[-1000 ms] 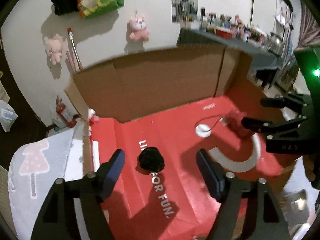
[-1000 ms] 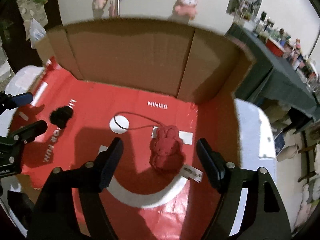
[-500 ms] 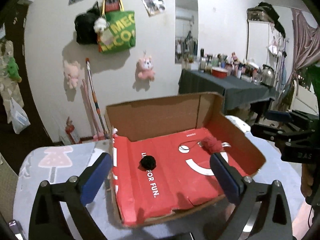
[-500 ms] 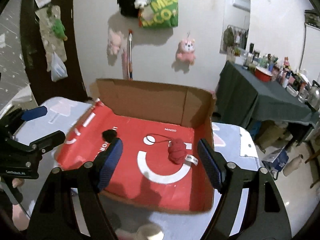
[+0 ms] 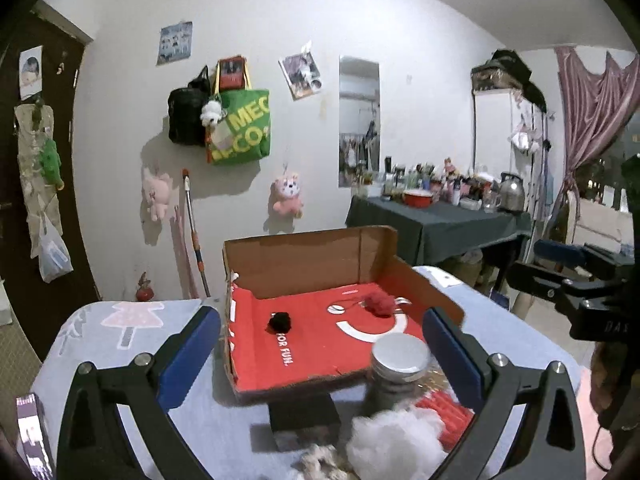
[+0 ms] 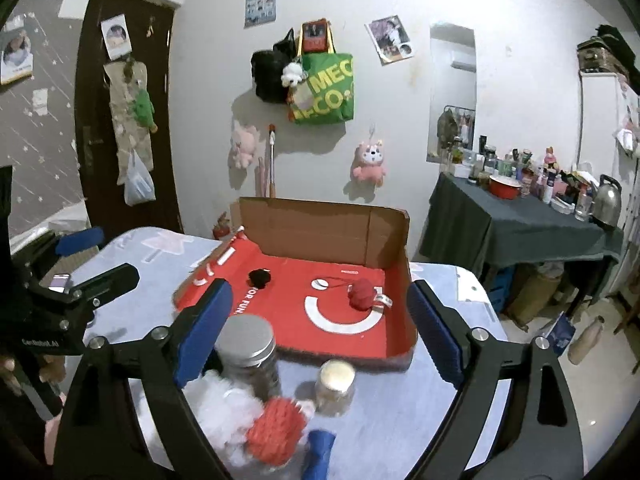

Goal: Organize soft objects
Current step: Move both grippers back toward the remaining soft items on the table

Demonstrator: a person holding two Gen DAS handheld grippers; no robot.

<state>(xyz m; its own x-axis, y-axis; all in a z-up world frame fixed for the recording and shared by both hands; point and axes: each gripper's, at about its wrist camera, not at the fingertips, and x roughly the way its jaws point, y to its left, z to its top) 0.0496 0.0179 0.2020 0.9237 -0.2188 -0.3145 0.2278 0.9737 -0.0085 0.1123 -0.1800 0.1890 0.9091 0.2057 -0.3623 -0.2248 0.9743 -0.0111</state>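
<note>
Both claws, left (image 5: 320, 344) and right (image 6: 320, 328), wide open, empty. Descend squarely over white fluff (image 6: 224, 404); avoid jar (image 6: 248, 356).

We see a table (image 6: 472, 292) with a pale blue cloth. Ahead of our right tool sits an open cardboard box (image 6: 320, 232). Closer to the tool stand a tall jar (image 6: 250, 350) and a small jar (image 6: 335, 386), with white fluff (image 6: 224, 400) and a red ball (image 6: 276, 430) right below.
</note>
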